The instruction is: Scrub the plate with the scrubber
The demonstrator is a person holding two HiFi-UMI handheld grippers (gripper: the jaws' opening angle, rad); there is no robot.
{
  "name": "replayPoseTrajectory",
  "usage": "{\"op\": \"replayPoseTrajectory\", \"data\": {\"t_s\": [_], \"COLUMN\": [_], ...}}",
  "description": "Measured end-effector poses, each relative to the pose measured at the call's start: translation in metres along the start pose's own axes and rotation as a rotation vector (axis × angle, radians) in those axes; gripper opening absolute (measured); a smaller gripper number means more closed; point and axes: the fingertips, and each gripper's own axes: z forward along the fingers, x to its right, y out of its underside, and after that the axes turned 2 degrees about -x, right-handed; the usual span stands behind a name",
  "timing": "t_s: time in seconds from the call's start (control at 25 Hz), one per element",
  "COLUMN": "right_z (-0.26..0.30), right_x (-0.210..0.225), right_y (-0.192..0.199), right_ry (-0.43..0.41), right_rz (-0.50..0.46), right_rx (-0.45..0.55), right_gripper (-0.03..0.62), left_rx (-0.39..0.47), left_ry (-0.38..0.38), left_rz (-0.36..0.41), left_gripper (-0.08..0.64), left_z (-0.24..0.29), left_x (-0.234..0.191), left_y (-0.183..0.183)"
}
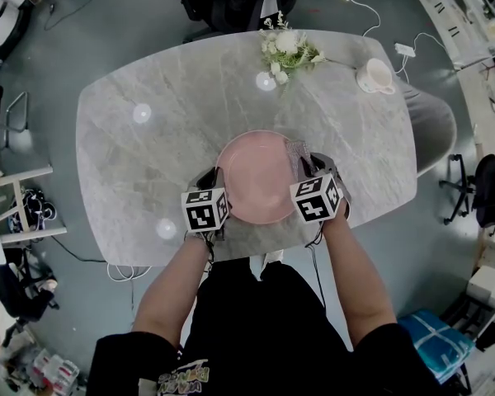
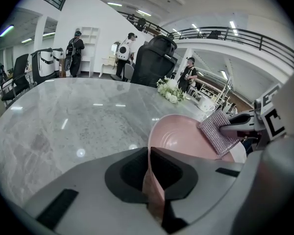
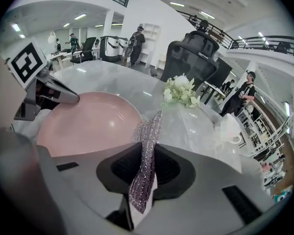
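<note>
A pink plate (image 1: 256, 176) lies on the marble table near its front edge. My left gripper (image 1: 217, 190) is shut on the plate's left rim (image 2: 154, 180); the rim runs up between the jaws. My right gripper (image 1: 312, 170) is shut on a silvery, glittering scrubber (image 3: 146, 153), which sticks out past the jaws over the plate's right edge. In the left gripper view the scrubber (image 2: 218, 132) rests at the far rim of the plate (image 2: 183, 138). In the right gripper view the plate (image 3: 88, 121) lies to the left of the scrubber.
A bunch of white flowers (image 1: 287, 52) and a white cup (image 1: 375, 76) stand at the table's far side. A black office chair (image 1: 231, 2) is behind the table. People stand in the room beyond, as the gripper views show.
</note>
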Motion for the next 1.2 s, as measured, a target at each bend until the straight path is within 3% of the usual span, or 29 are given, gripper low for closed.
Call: {"op": "replayPoseTrajectory", "data": {"t_s": [0.24, 0.32, 0.48, 0.72, 0.92, 1.2], "right_z": [-0.019, -0.027, -0.043, -0.071, -0.112, -0.187], "right_x": [0.006, 0.006, 0.003, 0.004, 0.006, -0.002], "right_y": [-0.008, -0.011, -0.017, -0.023, -0.024, -0.009], "right_ry": [-0.084, -0.119, -0.189, -0.26, -0.304, -0.357], "right_rz": [0.242, 0.29, 0.344, 0.383, 0.37, 0.3], "right_rx": [0.145, 0.205, 0.29, 0.366, 0.445, 0.557], "right_gripper": [0.074, 0.074, 0.074, 0.075, 0.074, 0.074], "left_rx": [0.038, 0.078, 0.147, 0.225, 0.295, 0.396], "left_ry": [-0.029, -0.038, -0.048, -0.069, -0.07, 0.0], "left_rz": [0.112, 0.145, 0.192, 0.224, 0.207, 0.203], "left_gripper": [0.064, 0.112, 0.109, 0.063, 0.019, 0.018], "left_z": [-0.006, -0.014, -0.031, -0.064, -0.107, -0.182], "left_x": [0.005, 0.008, 0.018, 0.036, 0.061, 0.122], "left_y": [-0.011, -0.019, -0.035, -0.047, -0.048, -0.035]}}
